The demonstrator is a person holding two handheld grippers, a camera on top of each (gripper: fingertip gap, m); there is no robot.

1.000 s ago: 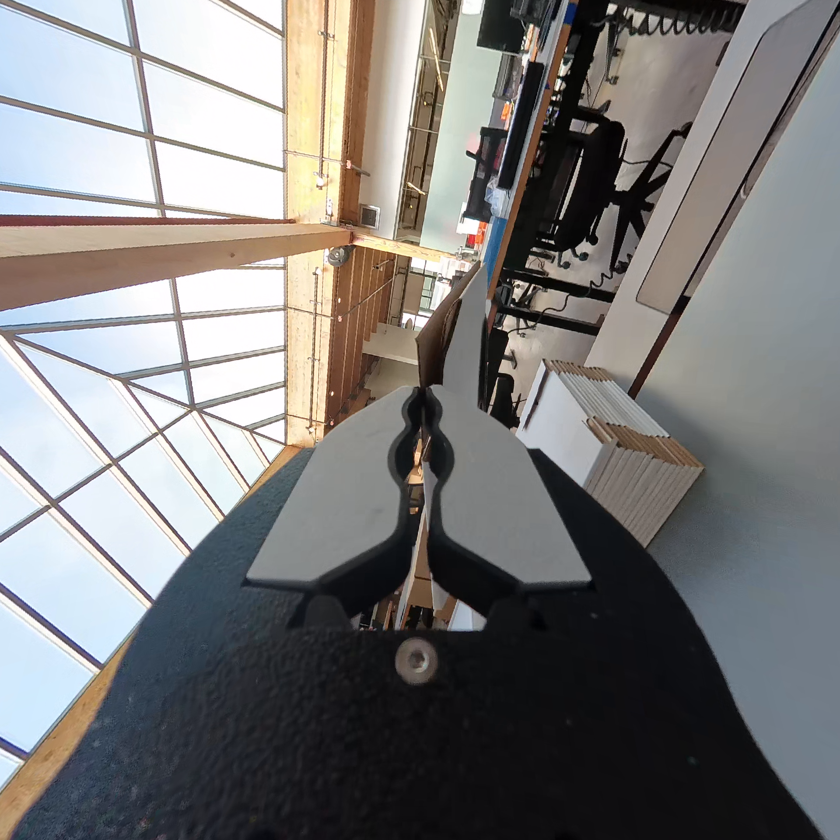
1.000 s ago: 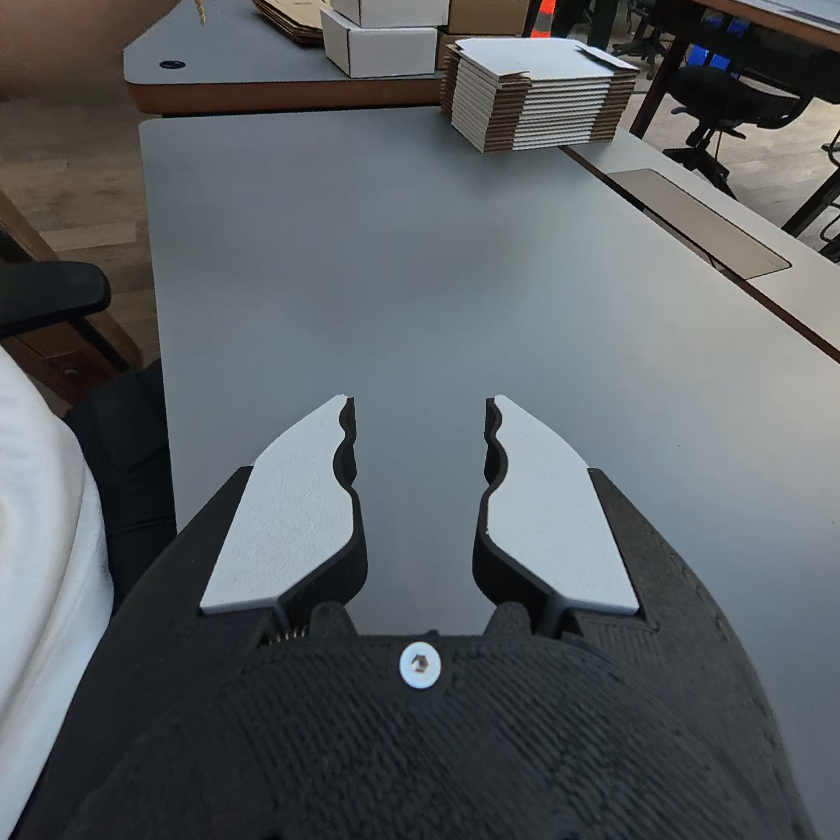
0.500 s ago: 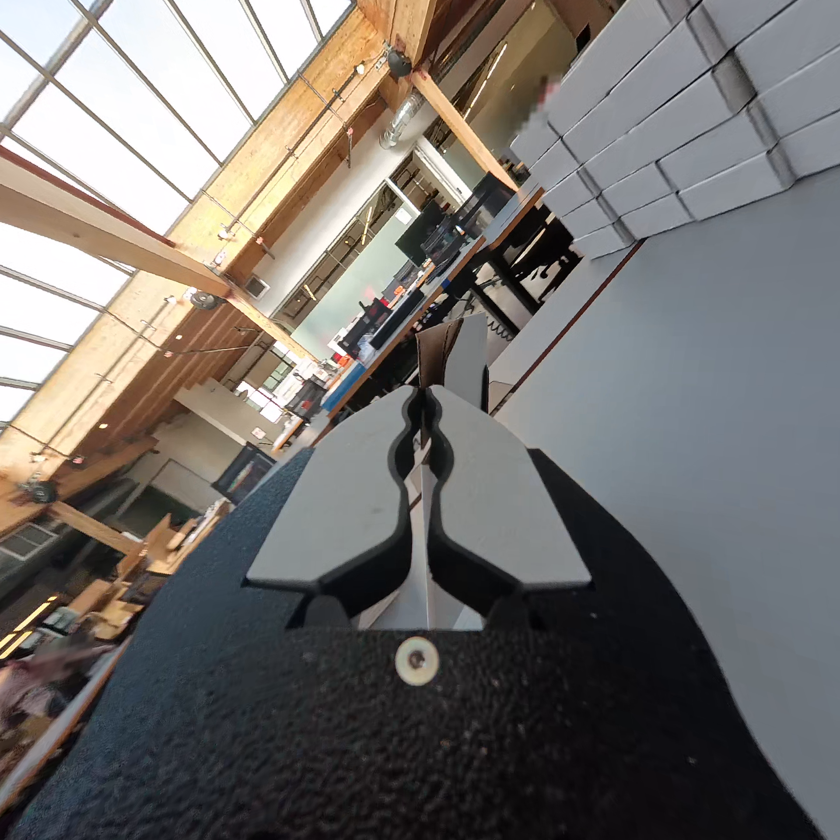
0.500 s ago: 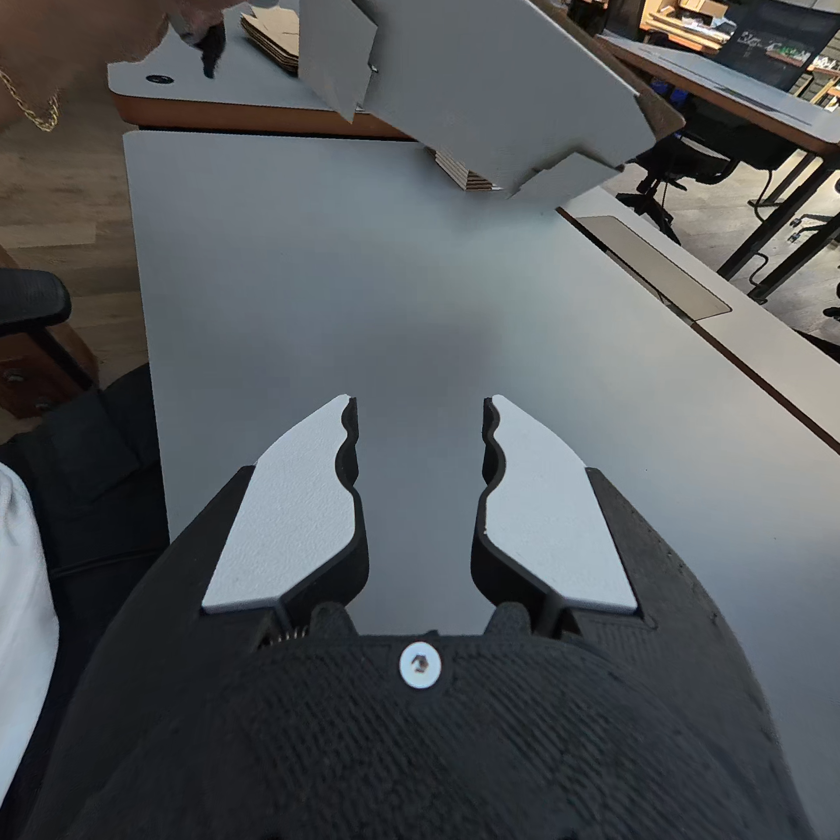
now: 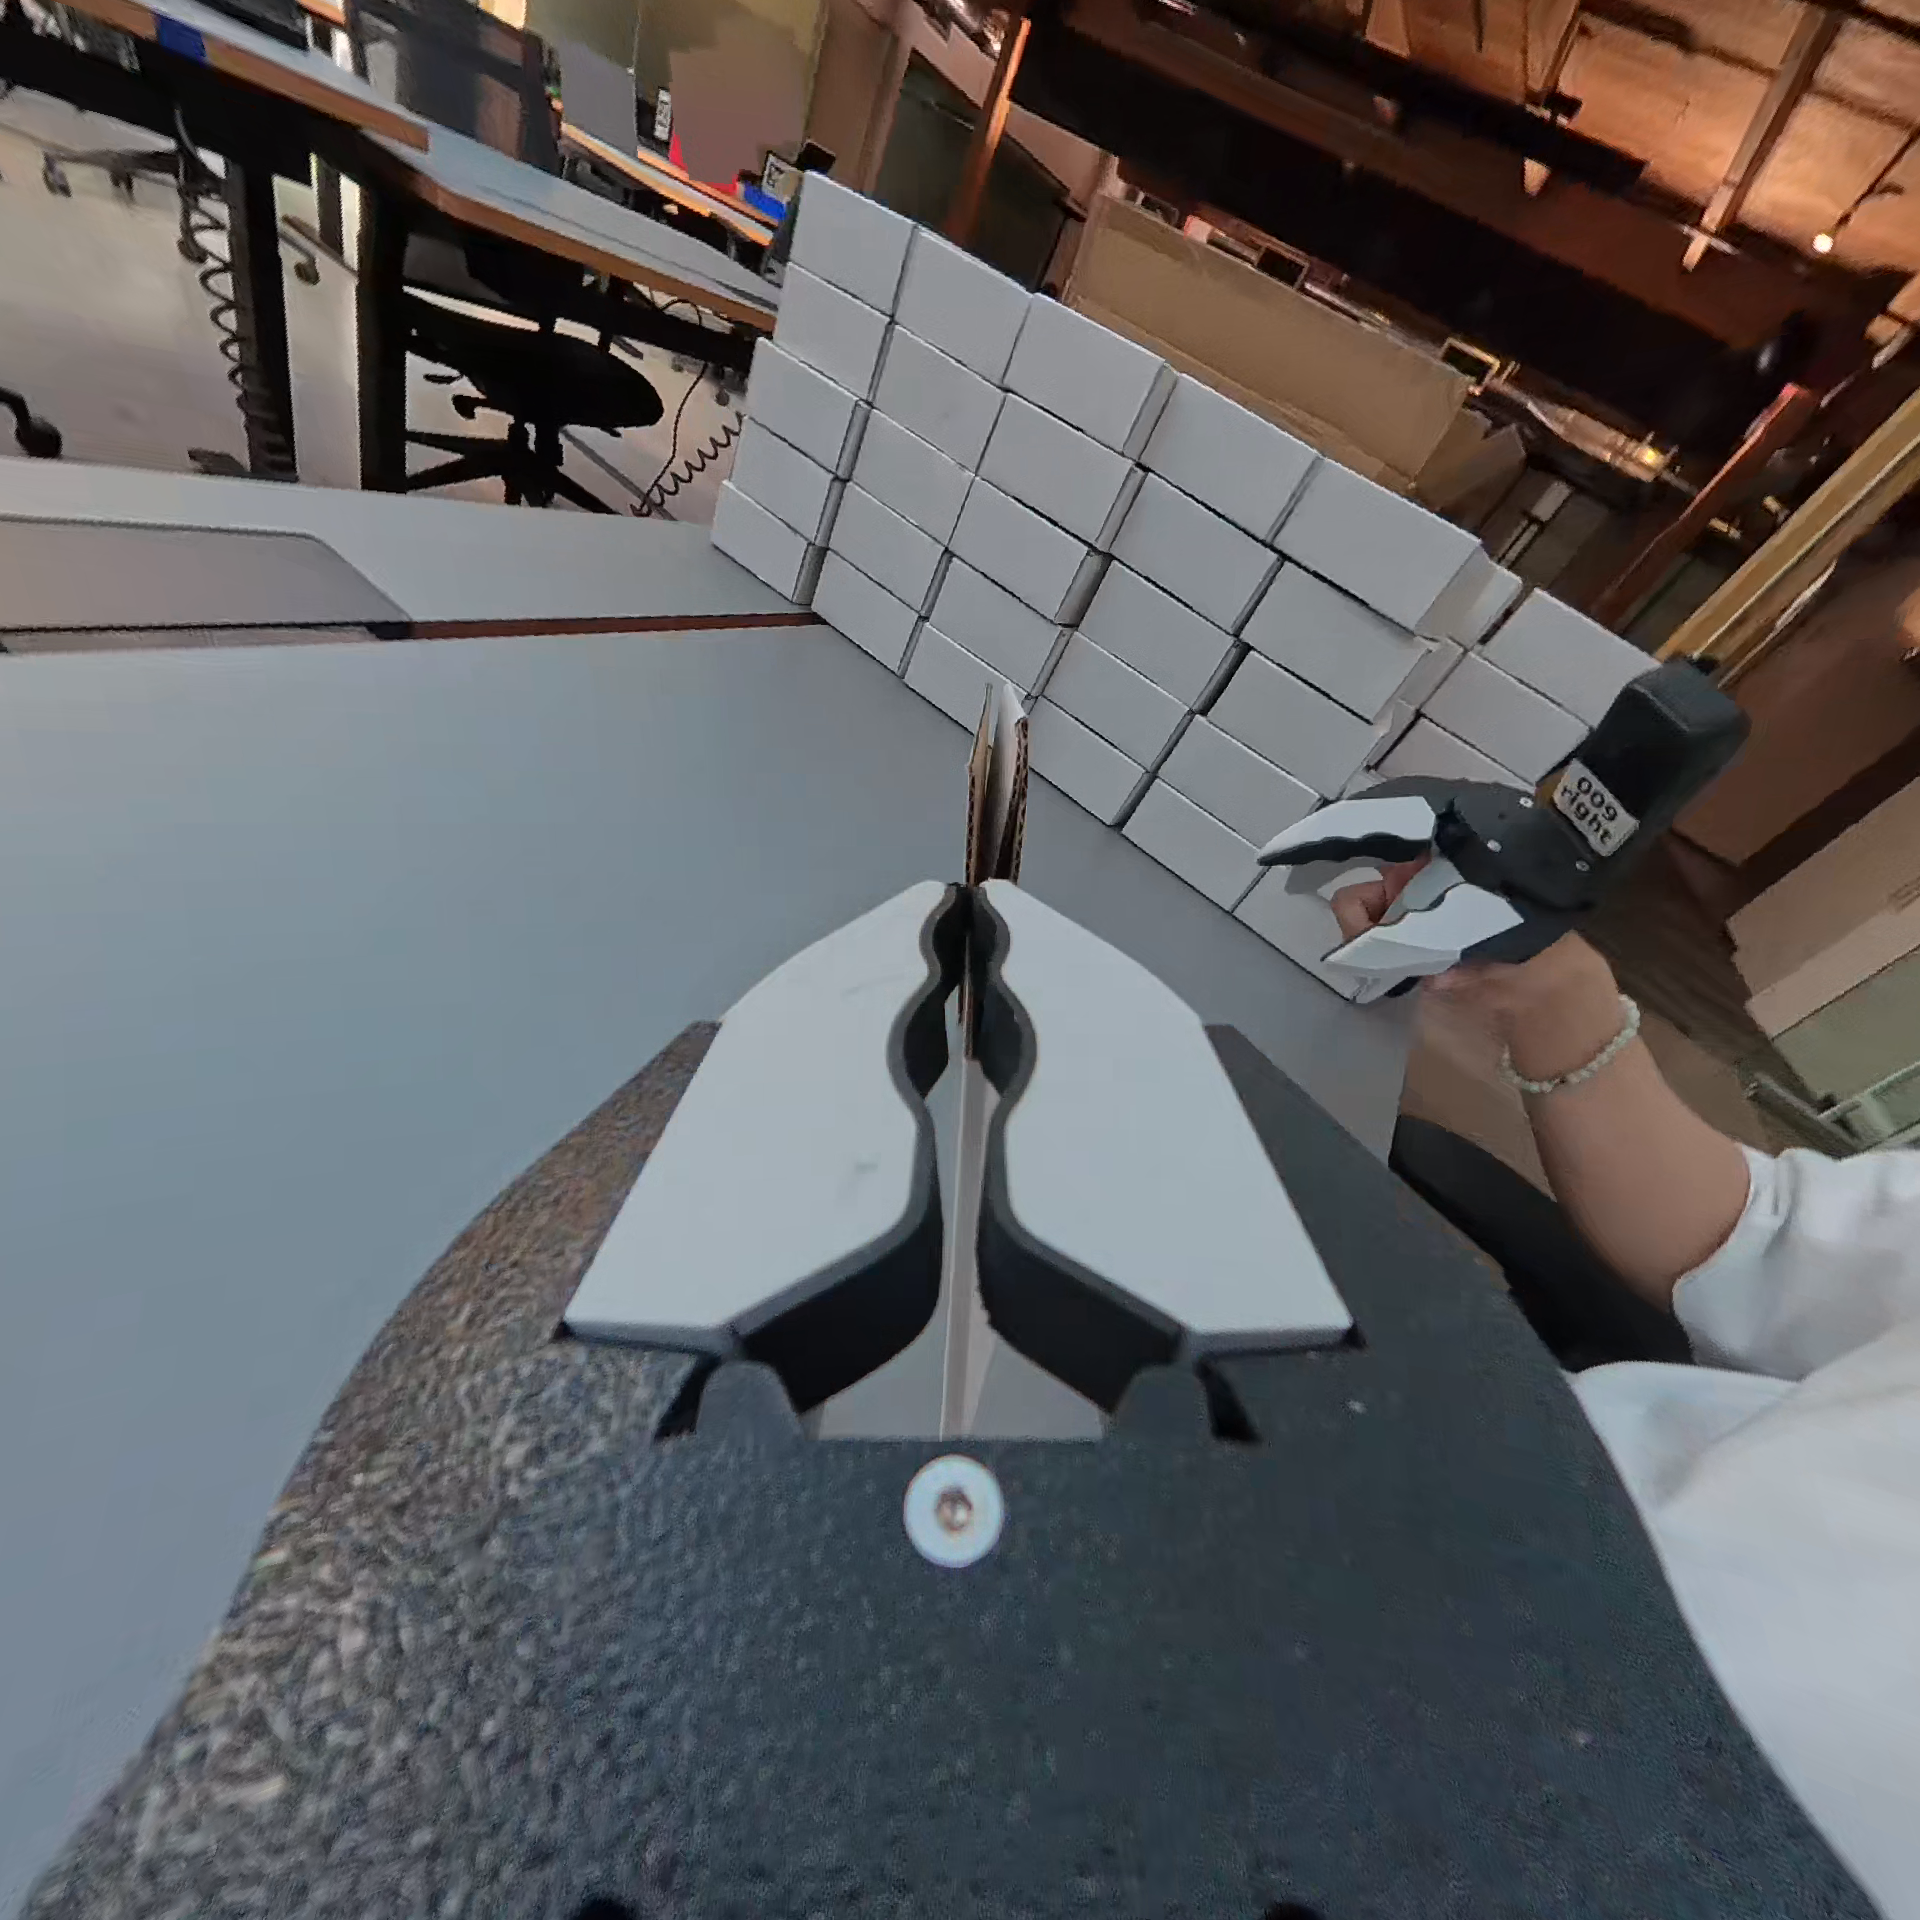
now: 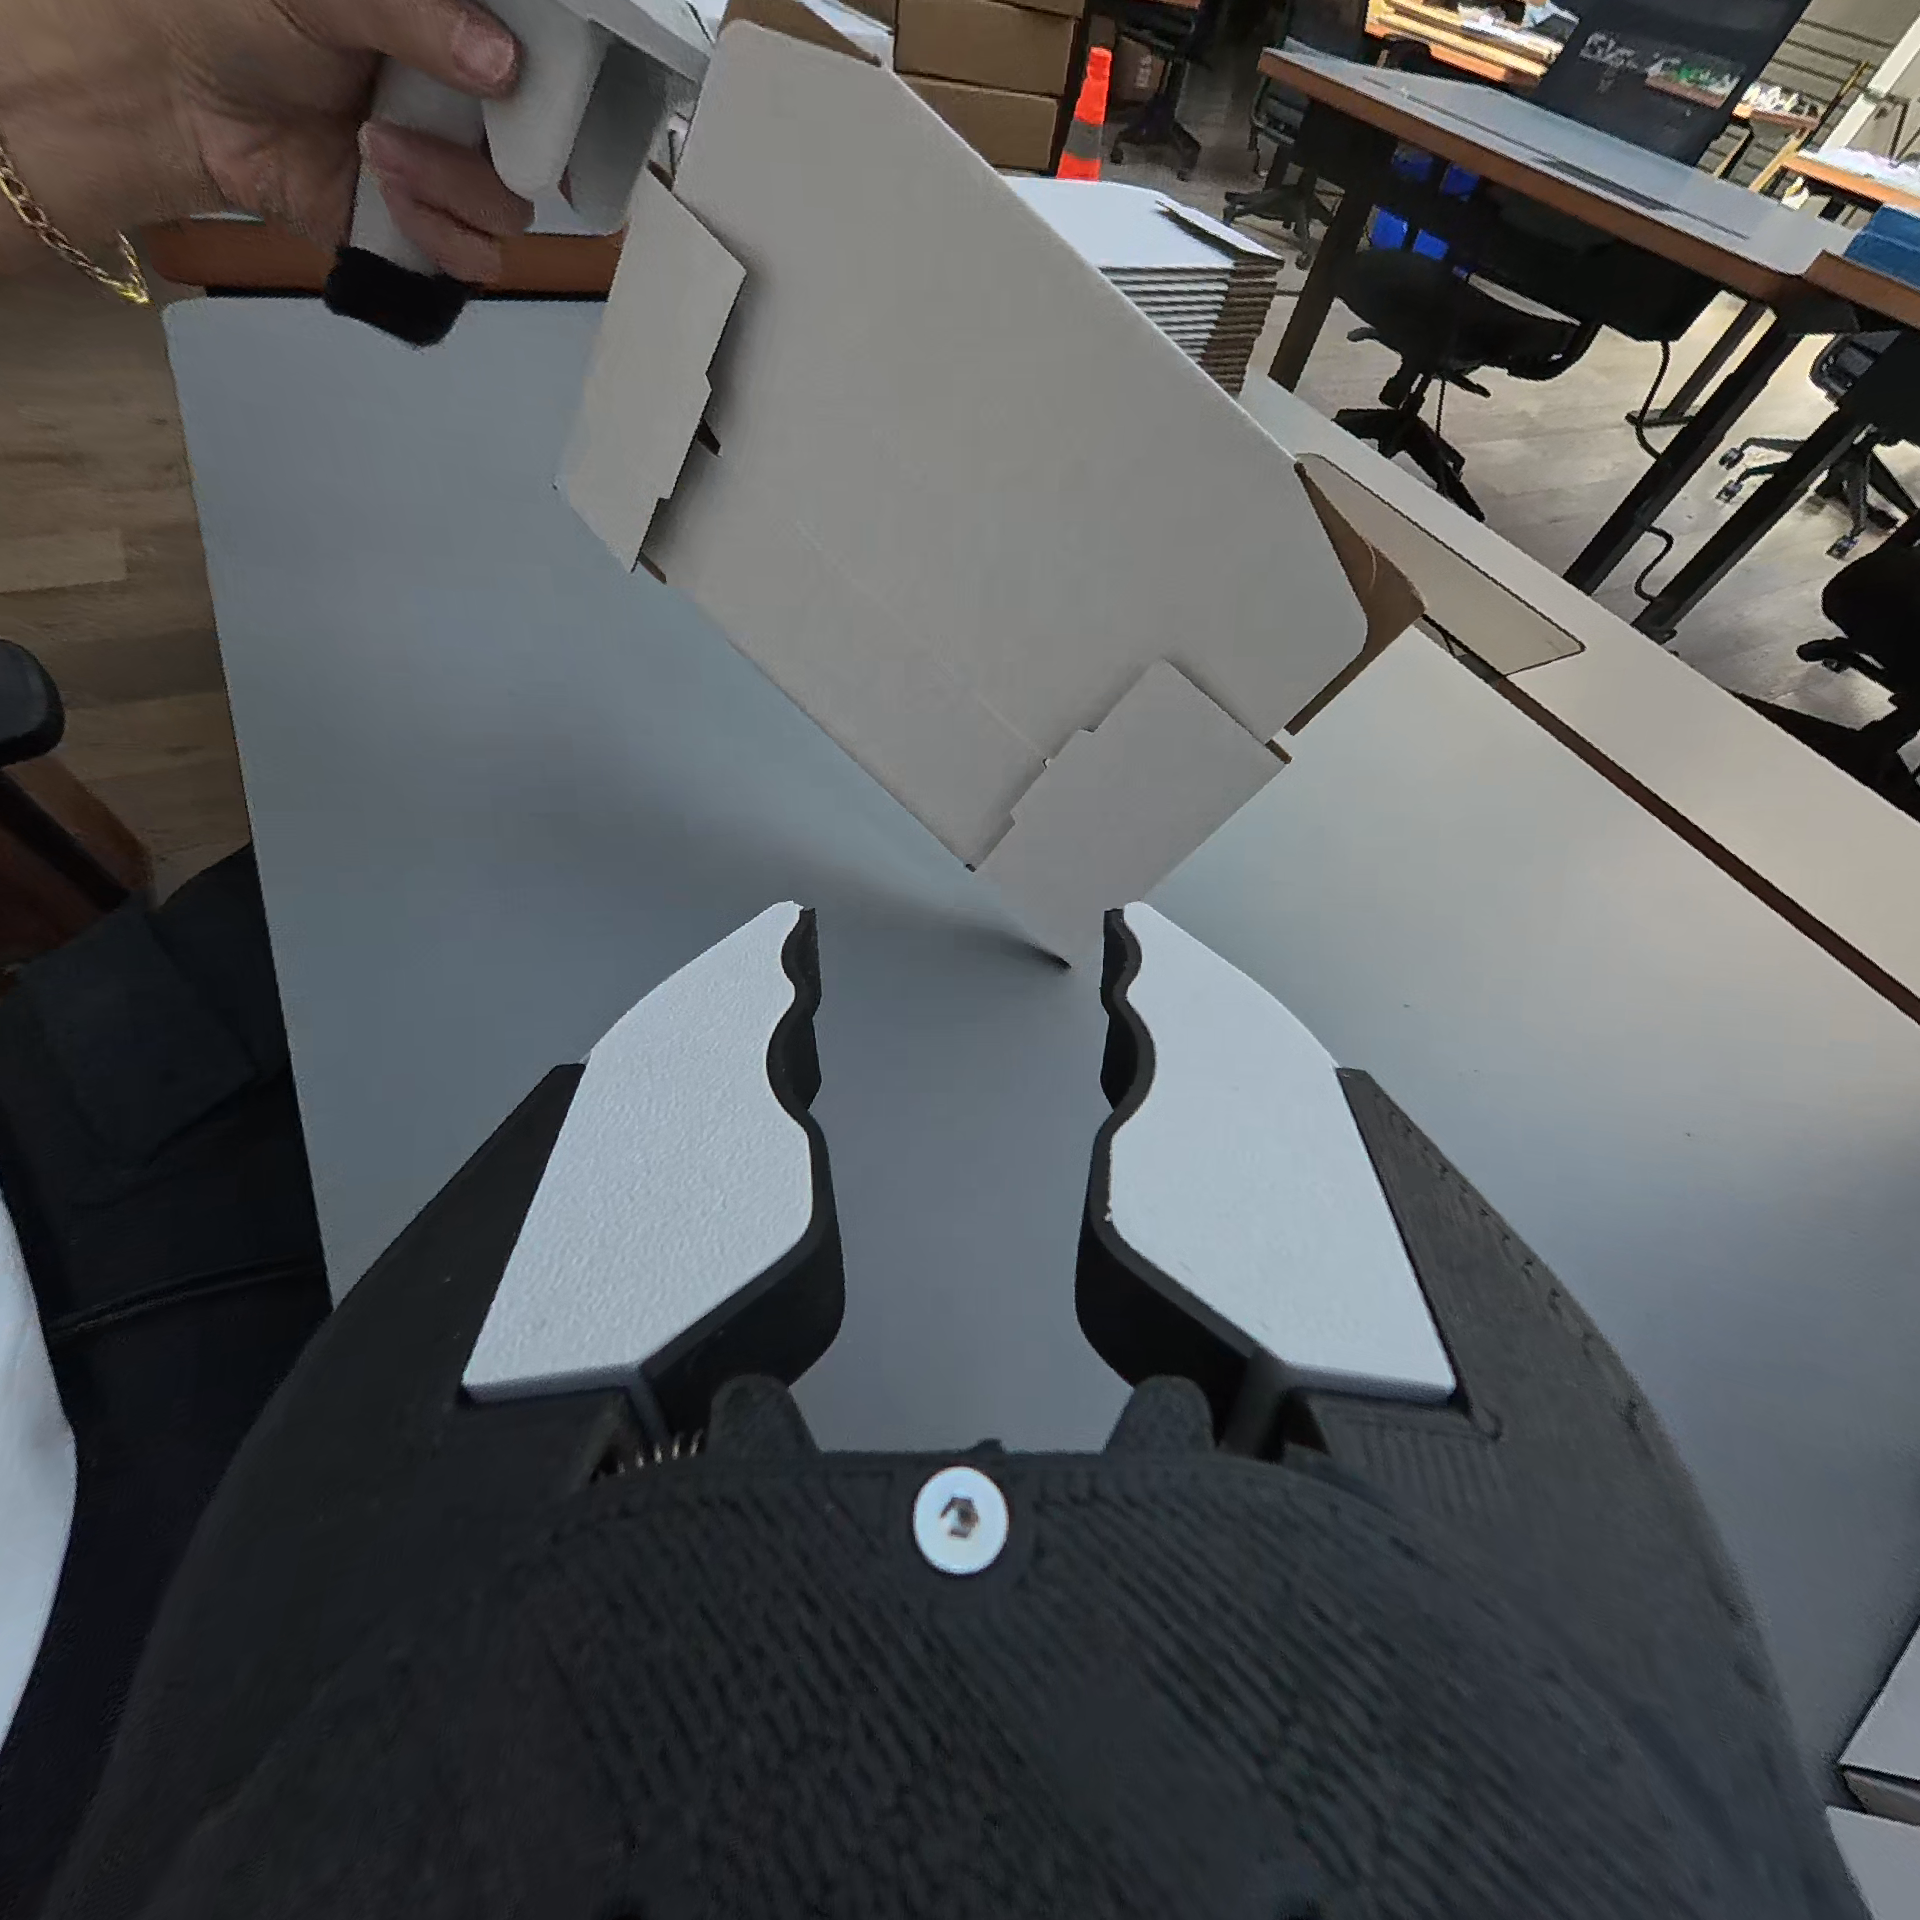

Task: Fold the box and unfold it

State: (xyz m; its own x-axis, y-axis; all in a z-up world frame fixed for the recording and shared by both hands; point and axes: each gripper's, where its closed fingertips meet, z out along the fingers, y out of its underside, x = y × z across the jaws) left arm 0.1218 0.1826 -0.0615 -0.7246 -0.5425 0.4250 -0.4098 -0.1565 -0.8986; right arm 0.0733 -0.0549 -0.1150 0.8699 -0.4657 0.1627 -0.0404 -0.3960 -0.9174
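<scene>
Cardboard, flat and unfolded, is what the work turns on: a white box (image 6: 966, 499) blank with brown corrugated backing, held up in the air over the grey table (image 6: 436, 665), tilted, its lowest flap corner hanging just above the tabletop and close in front of the right gripper (image 6: 961, 935). From the left wrist view the same blank shows edge-on, a thin sheet standing upright between the fingers. The left gripper (image 5: 971, 904) is clenched on that sheet, its two white fingers (image 5: 790, 1132) pressed against either face of the card; in the right wrist view a hand (image 6: 208, 135) wraps the left tool's handle at the blank's upper corner. The right gripper is released, its jaws spread wide with bare table between them, touching nothing; a hand (image 5: 1496, 987) with a bead bracelet carries it off to the side.

Farther out, along the table's far edge, stands a wall of closed white boxes (image 5: 1091, 540) stacked several rows high; what is inside them cannot be seen. A pile of flat blanks (image 6: 1195, 301) lies on the table behind the held sheet. Office chairs (image 5: 520, 384) and other desks (image 6: 1558, 135) fill the room beyond.
</scene>
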